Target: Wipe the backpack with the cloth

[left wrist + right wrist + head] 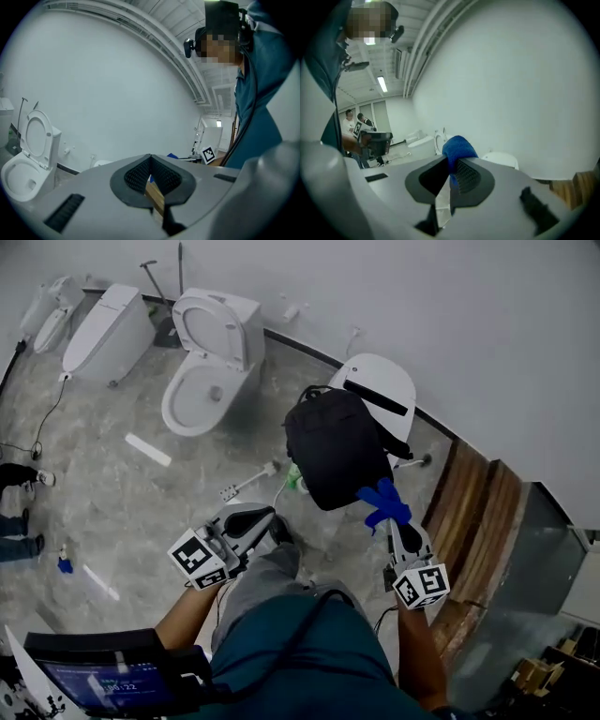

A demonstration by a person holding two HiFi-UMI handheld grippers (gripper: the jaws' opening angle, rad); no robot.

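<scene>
A black backpack [333, 451] leans upright against a white closed toilet lid [380, 381] by the wall. Just below its lower right corner hangs a blue cloth [382, 502], with my right gripper [391, 524] shut on it. In the right gripper view the cloth [458, 147] bulges up from between the closed pads. My left gripper [262, 517] is lower left of the backpack, apart from it. In the left gripper view that gripper [150, 176] is shut, its pads meeting with nothing between them.
An open white toilet [211, 362] and another closed one [108, 329] stand at the back left. A long-handled brush [248, 482] lies on the grey floor. Wooden steps [473, 521] rise at the right. A tablet [103, 676] is at the bottom left.
</scene>
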